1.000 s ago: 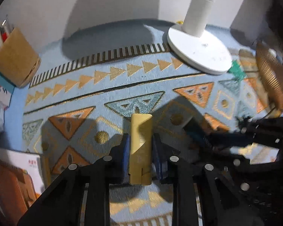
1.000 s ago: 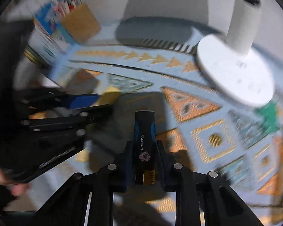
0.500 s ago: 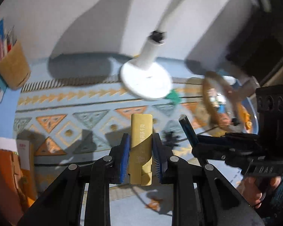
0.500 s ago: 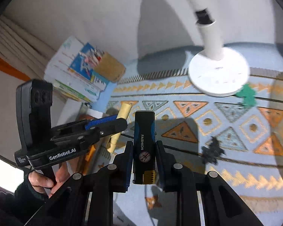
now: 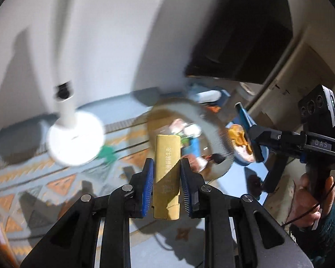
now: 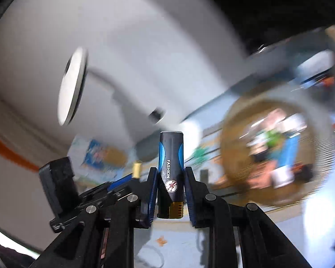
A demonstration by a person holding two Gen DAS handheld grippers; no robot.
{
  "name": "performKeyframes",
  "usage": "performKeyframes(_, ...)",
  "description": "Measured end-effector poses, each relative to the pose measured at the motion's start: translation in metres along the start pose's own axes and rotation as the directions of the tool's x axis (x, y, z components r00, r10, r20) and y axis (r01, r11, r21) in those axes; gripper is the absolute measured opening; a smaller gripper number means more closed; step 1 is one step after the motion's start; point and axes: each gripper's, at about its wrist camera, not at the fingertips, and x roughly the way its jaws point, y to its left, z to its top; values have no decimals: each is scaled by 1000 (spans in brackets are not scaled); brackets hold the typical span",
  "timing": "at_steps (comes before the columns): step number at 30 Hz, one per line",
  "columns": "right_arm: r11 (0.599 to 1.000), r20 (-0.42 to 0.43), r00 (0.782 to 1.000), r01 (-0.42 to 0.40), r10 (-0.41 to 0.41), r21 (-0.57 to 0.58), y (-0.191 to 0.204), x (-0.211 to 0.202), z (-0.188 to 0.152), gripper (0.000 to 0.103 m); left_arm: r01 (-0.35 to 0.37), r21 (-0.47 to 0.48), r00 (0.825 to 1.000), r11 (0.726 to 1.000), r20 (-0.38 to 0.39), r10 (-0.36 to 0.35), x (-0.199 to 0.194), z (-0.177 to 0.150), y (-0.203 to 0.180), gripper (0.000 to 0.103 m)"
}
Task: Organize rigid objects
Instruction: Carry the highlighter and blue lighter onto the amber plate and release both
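Left wrist view: left gripper [image 5: 167,176] clamps a flat yellow lighter [image 5: 167,167] with dark print, upright at centre. Right gripper [image 6: 170,188] clenches a black-and-blue lighter [image 6: 170,167] marked FASHION. Basket [image 5: 212,131], blurred, lies at one o'clock beyond; lamp base [image 5: 76,140] at ten.

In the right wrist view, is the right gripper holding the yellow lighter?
No, the right gripper is clamped on a black and blue lighter marked FASHION.
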Motion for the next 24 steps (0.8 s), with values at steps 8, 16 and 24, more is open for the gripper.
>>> performKeyframes(8,982,41,993,101,-109,162,-79,-37,14,23,88,28,996,996,-32,-87,60,23,-59,21)
performKeyframes(16,974,1,995,98,-100,205,-116,-43,6,23,113,53,989,992,-98,-107,103,26,-99,21)
performKeyframes(24,975,-17,995,102,-100,195,-128,-52,0,23,122,54,986,991,-125,-114,126,27,-120,21)
